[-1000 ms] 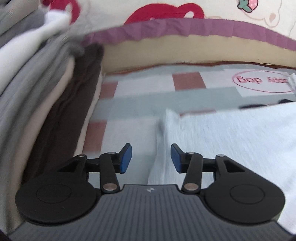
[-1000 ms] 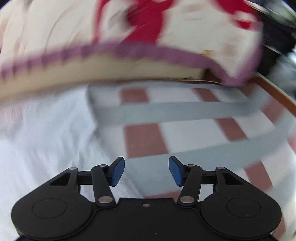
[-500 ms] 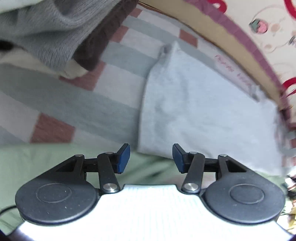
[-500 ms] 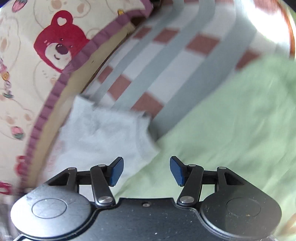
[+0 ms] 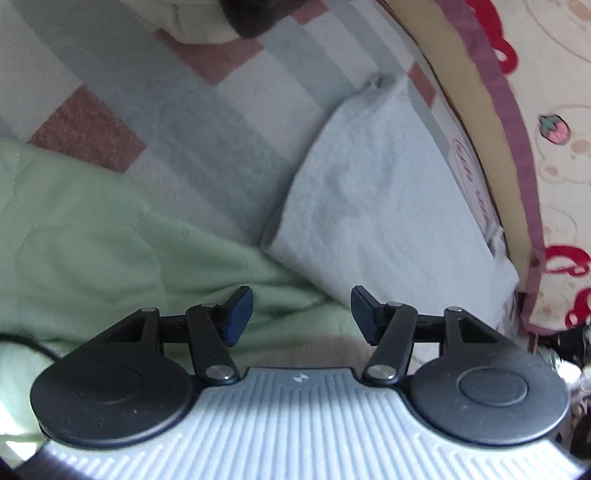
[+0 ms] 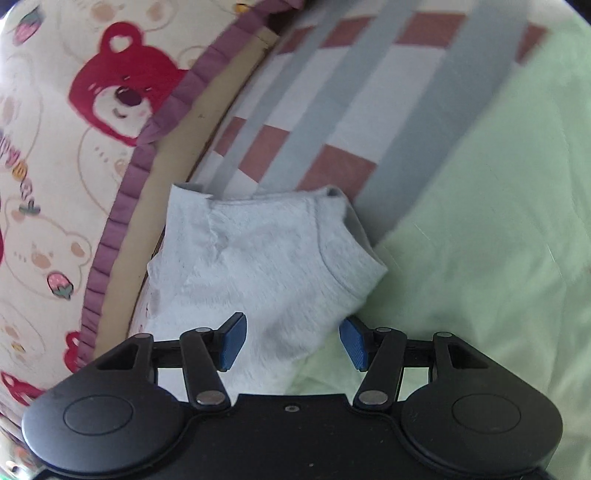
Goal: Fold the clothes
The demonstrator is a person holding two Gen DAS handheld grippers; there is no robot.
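Note:
A folded light grey garment [image 5: 373, 206] lies on the striped and checked bed sheet [image 5: 184, 122], its near edge over a pale green quilt [image 5: 96, 243]. My left gripper [image 5: 301, 314] hovers above the green quilt just short of the garment's near edge; its jaws are opening and nothing is between them. In the right wrist view the same grey garment [image 6: 258, 258] shows its neckline side. My right gripper [image 6: 291, 341] stands open over that garment's near corner, blue pads apart and not pressing on the cloth.
A pile of folded clothes [image 5: 236, 18], cream and dark, sits at the top edge of the left view. A cushion with a red bear print and purple frill [image 6: 110, 96] borders the sheet beside the garment. The green quilt [image 6: 480, 258] spreads to the right.
Both views have rolled and swung from the cushion edge toward the green quilt. The grey garment now lies ahead of both grippers, the clothes pile has slid out of view, and the left jaws stand wider.

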